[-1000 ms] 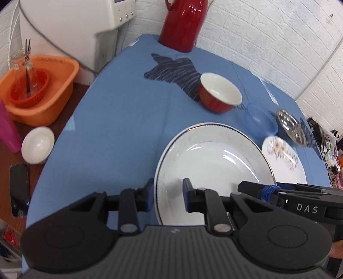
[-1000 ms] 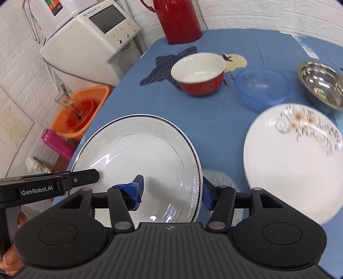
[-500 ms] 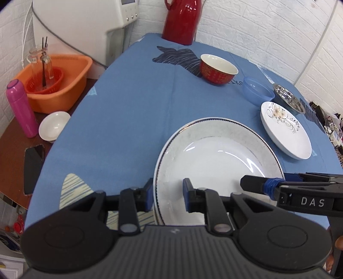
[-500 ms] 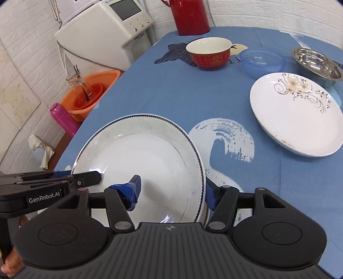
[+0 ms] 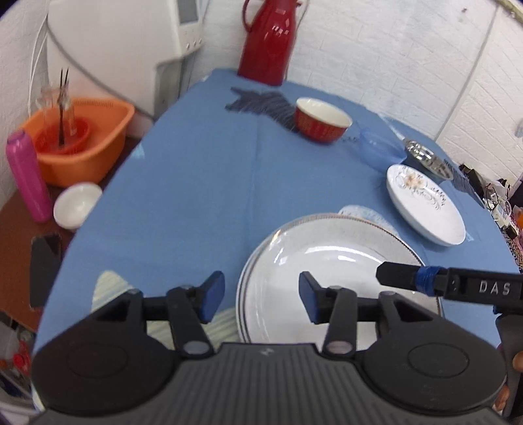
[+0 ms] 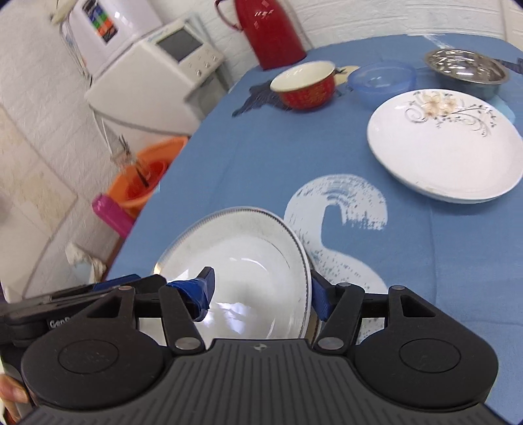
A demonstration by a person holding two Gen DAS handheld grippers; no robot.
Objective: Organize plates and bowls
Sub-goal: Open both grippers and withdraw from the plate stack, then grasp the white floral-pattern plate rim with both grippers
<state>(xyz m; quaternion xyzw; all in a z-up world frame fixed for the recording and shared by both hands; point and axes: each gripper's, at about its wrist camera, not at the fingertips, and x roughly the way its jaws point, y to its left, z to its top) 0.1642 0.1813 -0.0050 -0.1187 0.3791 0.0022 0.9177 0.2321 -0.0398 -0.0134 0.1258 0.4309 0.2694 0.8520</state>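
A: Nearest item, left wrist view: left gripper (image 5: 261,299), jaws spread wide, nothing between the pads. The rim of the large white plate (image 5: 330,261) sits in the gap, touching neither pad.

B: Right wrist view: right gripper (image 6: 261,294), jaws spread about as far, with the plate's right rim between the pads. The taped pad lies over the plate's well, the other just outside the edge. Contact: cannot tell, so grip state not determined.

A: Plate position: near edge of the blue tablecloth (image 5: 196,196), partly over a white brush-stroke print (image 6: 343,209).

B: Next out, to the right: floral plate (image 6: 447,147), flat on the cloth, well apart from the first.

A: Beyond it, a row: red bowl (image 5: 322,122), blue plastic bowl (image 5: 379,148), steel bowl (image 5: 428,158). Blue and steel stand just beside each other.

B: Farthest: red thermos (image 6: 271,29) at the wall. Off the table, left: orange basin (image 5: 78,137), pink bottle (image 5: 27,173), small white bowl (image 5: 76,207).
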